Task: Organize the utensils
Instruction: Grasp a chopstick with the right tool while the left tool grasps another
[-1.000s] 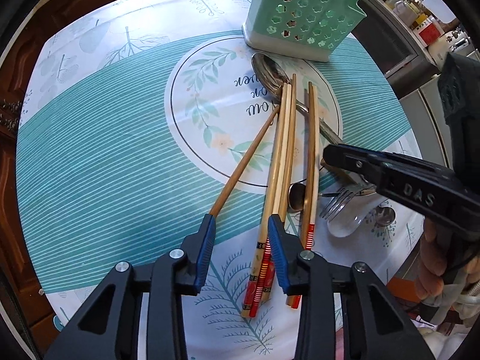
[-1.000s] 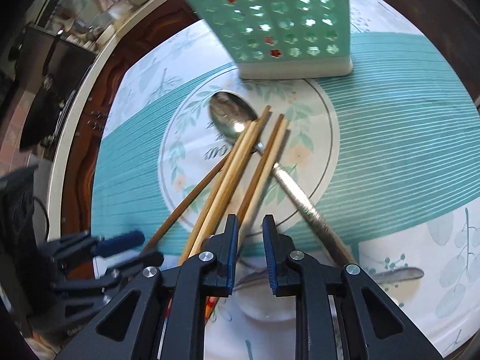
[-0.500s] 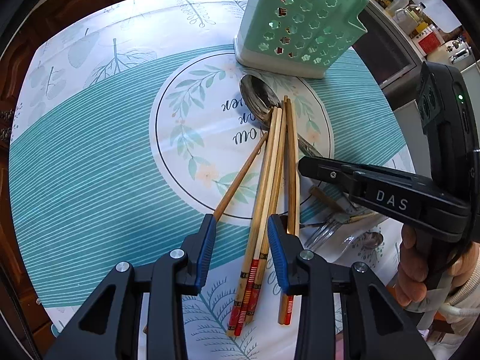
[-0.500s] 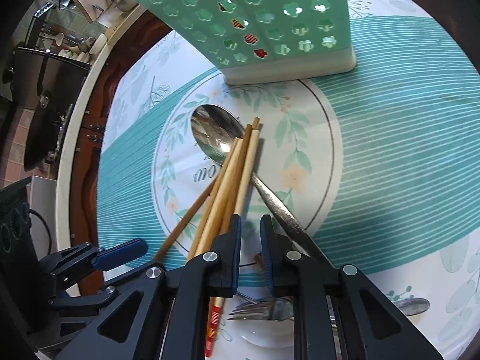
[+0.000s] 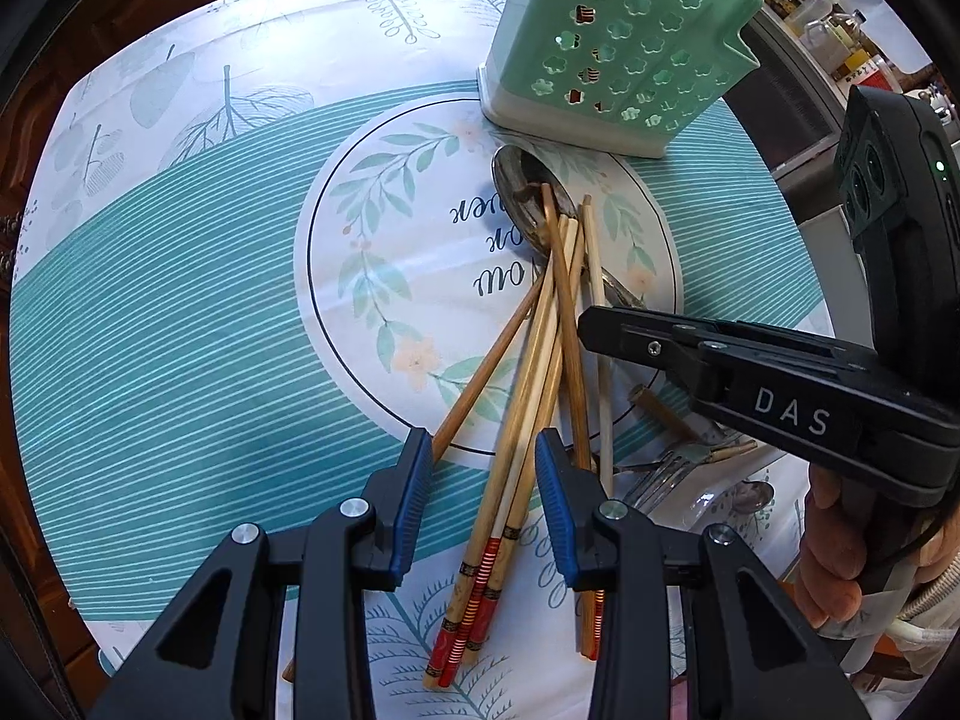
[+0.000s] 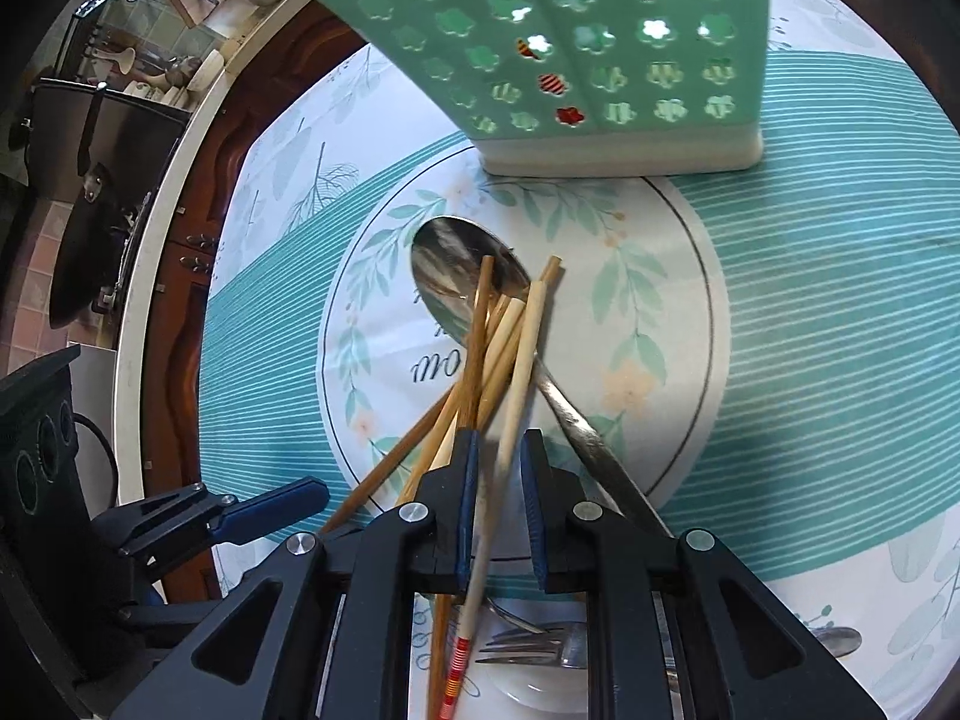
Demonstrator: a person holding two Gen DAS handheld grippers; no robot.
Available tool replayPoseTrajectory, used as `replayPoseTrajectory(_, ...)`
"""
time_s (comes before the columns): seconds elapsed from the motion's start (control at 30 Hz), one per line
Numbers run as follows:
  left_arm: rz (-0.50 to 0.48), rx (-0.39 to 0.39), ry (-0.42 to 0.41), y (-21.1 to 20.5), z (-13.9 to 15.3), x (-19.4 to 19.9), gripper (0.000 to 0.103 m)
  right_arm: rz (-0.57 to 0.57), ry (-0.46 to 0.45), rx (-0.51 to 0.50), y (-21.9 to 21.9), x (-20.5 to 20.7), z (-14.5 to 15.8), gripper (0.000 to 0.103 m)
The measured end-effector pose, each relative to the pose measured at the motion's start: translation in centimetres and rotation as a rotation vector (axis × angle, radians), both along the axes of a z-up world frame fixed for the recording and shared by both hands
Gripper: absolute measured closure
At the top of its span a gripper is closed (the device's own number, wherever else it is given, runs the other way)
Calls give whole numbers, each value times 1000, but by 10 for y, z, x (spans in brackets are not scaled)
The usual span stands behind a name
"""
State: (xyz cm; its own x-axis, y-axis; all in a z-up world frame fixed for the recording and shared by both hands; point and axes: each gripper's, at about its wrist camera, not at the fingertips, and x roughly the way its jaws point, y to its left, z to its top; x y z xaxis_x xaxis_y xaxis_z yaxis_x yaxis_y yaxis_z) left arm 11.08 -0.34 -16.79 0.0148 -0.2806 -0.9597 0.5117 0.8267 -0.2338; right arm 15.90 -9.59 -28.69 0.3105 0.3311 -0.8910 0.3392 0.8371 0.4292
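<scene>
Left view: the left gripper [image 5: 483,495] is held open over the chopsticks [image 5: 540,360]. The holder [image 5: 618,48] is seen at 1 o'clock, with some sticks inside.

Right view: one chopstick [image 6: 516,384] is framed, ungripped, by the right gripper [image 6: 498,510]. A spoon [image 6: 468,276] and fork [image 6: 534,648] are left too.

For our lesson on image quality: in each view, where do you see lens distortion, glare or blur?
Left wrist view: fisheye bends the tablecloth stripes into arcs; black vignette at the corners; window glare top right. Right wrist view: the green utensil holder is softly blurred, light flaring through its holes; the metal spoon bowl shows smeared reflections.
</scene>
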Motion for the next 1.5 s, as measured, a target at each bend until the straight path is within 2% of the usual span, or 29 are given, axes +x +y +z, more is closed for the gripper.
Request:
replayPoseTrajectory(0.27, 13, 1, 6, 4, -4, 3, 69, 38, 25, -5, 11, 7, -2, 87)
replayPoseTrajectory(0.5, 5, -1, 15, 6, -8, 0, 69, 97, 26, -38, 27, 11, 7, 74)
replayPoseTrajectory(0.77, 3, -5, 33, 8, -14, -4, 69, 157, 53, -113, 42, 11, 4, 73)
replayPoseTrajectory(0.8, 2, -4, 33, 8, -14, -4, 69, 158, 55, -111, 43, 11, 4, 73)
replayPoseTrajectory(0.9, 1, -5, 32, 9, -14, -5, 69, 149, 61, -90, 41, 11, -1, 88)
replayPoseTrajectory(0.93, 0, -5, 31, 10, -13, -5, 69, 143, 63, -69, 39, 11, -2, 89)
replayPoseTrajectory(1.03, 0, -9, 28, 10, -12, -6, 69, 129, 59, -41, 34, 7, -4, 91)
replayPoseTrajectory(1.3, -3, -13, 25, 10, -9, -6, 69, 126, 42, -43, 29, 0, 2, 92)
replayPoseTrajectory(1.5, -8, -24, 17, 9, -2, -5, 69, 111, -20, -18, 20, -14, 24, 92)
